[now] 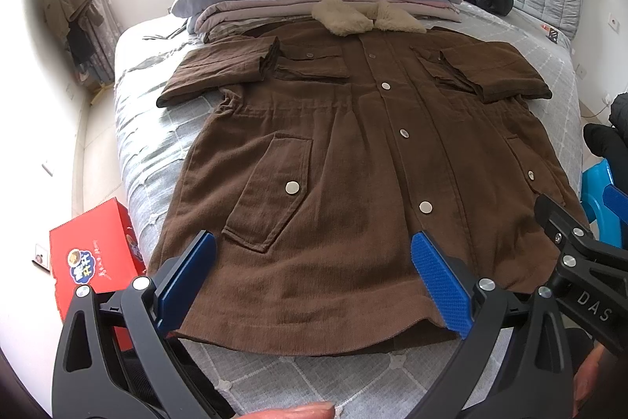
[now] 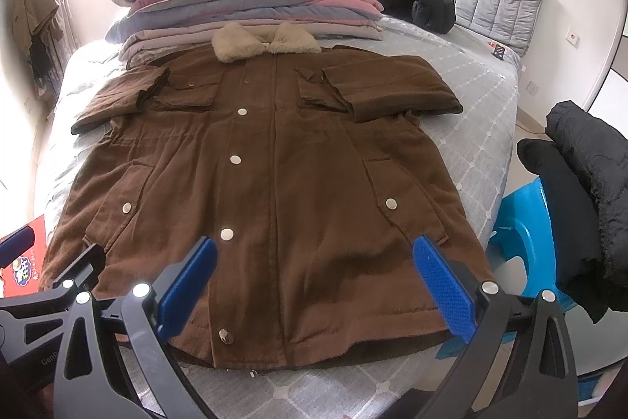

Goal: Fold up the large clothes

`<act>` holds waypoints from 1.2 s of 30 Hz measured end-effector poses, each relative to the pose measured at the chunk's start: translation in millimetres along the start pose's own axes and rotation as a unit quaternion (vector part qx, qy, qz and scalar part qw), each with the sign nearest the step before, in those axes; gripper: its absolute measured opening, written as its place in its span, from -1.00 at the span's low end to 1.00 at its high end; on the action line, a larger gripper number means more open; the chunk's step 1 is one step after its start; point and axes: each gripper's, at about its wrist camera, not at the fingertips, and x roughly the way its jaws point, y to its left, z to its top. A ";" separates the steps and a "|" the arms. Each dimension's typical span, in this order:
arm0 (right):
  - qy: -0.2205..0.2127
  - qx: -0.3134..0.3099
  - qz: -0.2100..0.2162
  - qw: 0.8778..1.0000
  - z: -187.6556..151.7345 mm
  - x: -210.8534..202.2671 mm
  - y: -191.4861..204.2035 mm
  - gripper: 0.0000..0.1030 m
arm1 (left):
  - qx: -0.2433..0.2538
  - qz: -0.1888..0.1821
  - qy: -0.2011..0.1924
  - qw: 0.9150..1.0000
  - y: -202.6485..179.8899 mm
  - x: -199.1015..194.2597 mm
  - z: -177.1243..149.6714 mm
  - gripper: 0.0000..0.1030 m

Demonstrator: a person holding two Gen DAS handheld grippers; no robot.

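Left wrist: left gripper (image 1: 314,279) spread wide, gripping nothing, over the hem of the coat (image 1: 353,152). Coat flat on the bed (image 1: 298,376), front up, snaps shut, both sleeves folded across the chest (cream collar (image 1: 355,16) far beyond the fingers). Right wrist: right gripper (image 2: 316,285) likewise wide apart, empty, above the hem, red box (image 1: 94,246) left of fingers.
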 end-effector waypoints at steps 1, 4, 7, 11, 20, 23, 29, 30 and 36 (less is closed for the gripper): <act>-0.002 0.000 0.001 1.000 0.3 0.0 -0.3 0.88 | 0.001 0.000 -0.001 1.000 -0.8 2.6 -0.6 0.86; -0.008 0.001 0.005 1.000 1.4 0.1 -0.3 0.88 | 0.001 0.000 -0.004 1.000 1.2 0.2 3.3 0.86; -0.014 0.000 0.008 1.000 2.3 0.4 1.2 0.88 | 0.000 0.001 -0.006 1.000 3.6 3.6 1.5 0.86; -0.023 -0.002 0.015 1.000 3.9 1.5 3.5 0.88 | 0.001 0.003 -0.008 1.000 3.5 5.3 4.9 0.86; -0.038 -0.012 0.032 0.999 8.6 9.8 12.1 0.88 | 0.013 0.003 -0.020 1.000 -0.7 12.3 8.8 0.86; -0.043 -0.010 0.037 0.998 11.4 14.8 12.0 0.88 | 0.009 0.000 -0.022 1.000 0.5 16.9 11.9 0.86; -0.062 -0.005 0.044 0.997 20.0 21.1 8.5 0.88 | -0.003 -0.005 -0.021 1.000 5.4 30.8 21.1 0.86; -0.063 -0.006 0.043 0.997 21.7 22.3 7.7 0.88 | -0.003 -0.004 -0.020 1.000 6.0 34.1 23.5 0.86; -0.067 -0.021 0.031 0.997 44.9 40.6 -15.7 0.87 | 0.006 0.002 -0.018 1.000 9.2 51.8 36.7 0.86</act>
